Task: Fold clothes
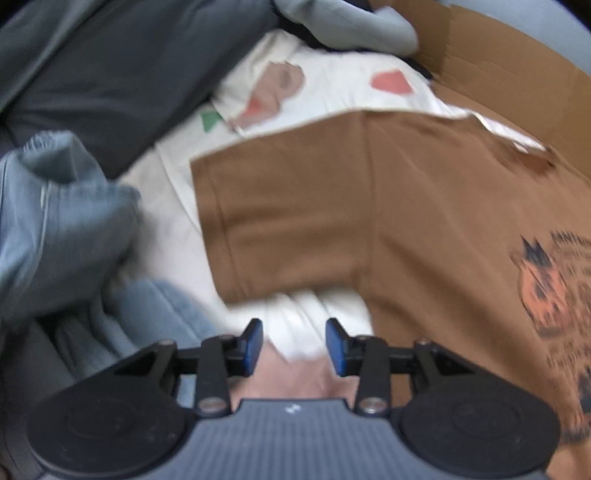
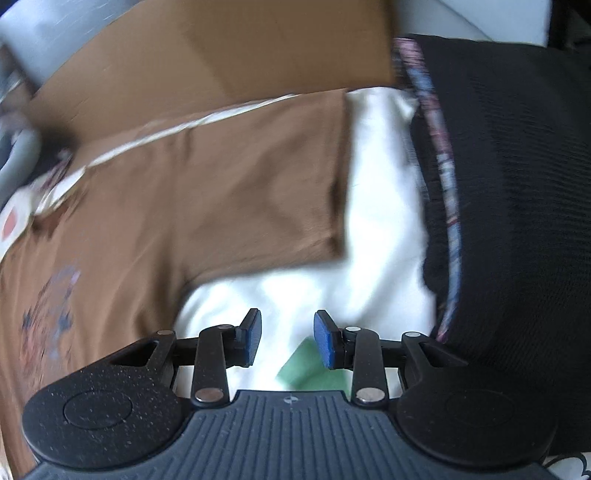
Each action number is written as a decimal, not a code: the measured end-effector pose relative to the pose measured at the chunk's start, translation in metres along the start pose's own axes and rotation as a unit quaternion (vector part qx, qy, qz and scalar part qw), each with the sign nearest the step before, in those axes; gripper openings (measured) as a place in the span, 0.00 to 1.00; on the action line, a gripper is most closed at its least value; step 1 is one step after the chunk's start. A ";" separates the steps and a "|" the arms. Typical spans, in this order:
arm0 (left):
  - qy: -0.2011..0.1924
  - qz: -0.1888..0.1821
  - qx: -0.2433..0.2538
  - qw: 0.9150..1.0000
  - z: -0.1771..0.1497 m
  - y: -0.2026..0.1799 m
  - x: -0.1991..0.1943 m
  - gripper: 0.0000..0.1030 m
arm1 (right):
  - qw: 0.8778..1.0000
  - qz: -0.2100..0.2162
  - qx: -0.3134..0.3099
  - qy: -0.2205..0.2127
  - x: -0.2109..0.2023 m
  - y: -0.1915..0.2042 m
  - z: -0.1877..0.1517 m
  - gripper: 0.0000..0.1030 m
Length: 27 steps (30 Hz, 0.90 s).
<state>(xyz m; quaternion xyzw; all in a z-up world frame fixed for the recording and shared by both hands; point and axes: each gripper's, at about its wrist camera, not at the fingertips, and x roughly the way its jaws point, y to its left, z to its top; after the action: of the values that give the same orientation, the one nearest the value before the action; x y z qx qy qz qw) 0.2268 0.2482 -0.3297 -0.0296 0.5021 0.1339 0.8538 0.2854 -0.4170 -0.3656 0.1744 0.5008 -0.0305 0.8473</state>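
Observation:
A brown T-shirt [image 1: 406,206] with an orange and black print lies spread flat on a white sheet [image 1: 332,85] that bears coloured shapes. Its one sleeve [image 1: 280,221] reaches toward the left in the left wrist view. My left gripper [image 1: 293,332] hovers just below that sleeve's hem, open, with only white cloth under the gap. In the right wrist view the same brown T-shirt [image 2: 166,192] shows its other sleeve [image 2: 288,184] pointing right. My right gripper [image 2: 288,325] is open over the white sheet [image 2: 380,221], below that sleeve, holding nothing.
Blue denim [image 1: 62,221] and a dark grey garment [image 1: 122,81] lie left of the shirt. A pale grey garment [image 1: 351,26] sits at the back. Flat cardboard [image 2: 221,55] lies beyond the shirt. A black garment with a plaid edge [image 2: 509,184] borders the right side.

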 end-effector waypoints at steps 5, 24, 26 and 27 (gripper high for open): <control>0.014 -0.011 0.018 1.000 -0.033 -0.010 -0.020 0.44 | 0.997 0.019 0.078 -0.015 0.012 -0.017 0.012 0.37; 0.047 -0.023 0.029 0.998 -0.087 -0.025 -0.056 0.45 | 0.992 -0.036 0.118 -0.008 0.040 0.002 0.030 0.29; 0.050 -0.027 0.027 0.998 -0.088 -0.028 -0.054 0.45 | 0.994 -0.037 0.099 -0.006 0.040 0.007 0.030 0.14; 0.051 -0.028 0.026 0.998 -0.089 -0.029 -0.053 0.45 | 0.995 -0.038 0.090 -0.005 0.040 0.009 0.031 0.07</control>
<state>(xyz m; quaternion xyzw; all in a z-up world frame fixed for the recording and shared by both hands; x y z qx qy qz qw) 0.1340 0.1934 -0.3300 -0.0288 0.5474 0.0952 0.8310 0.3328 -0.4138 -0.3841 0.2308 0.4980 -0.1084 0.8288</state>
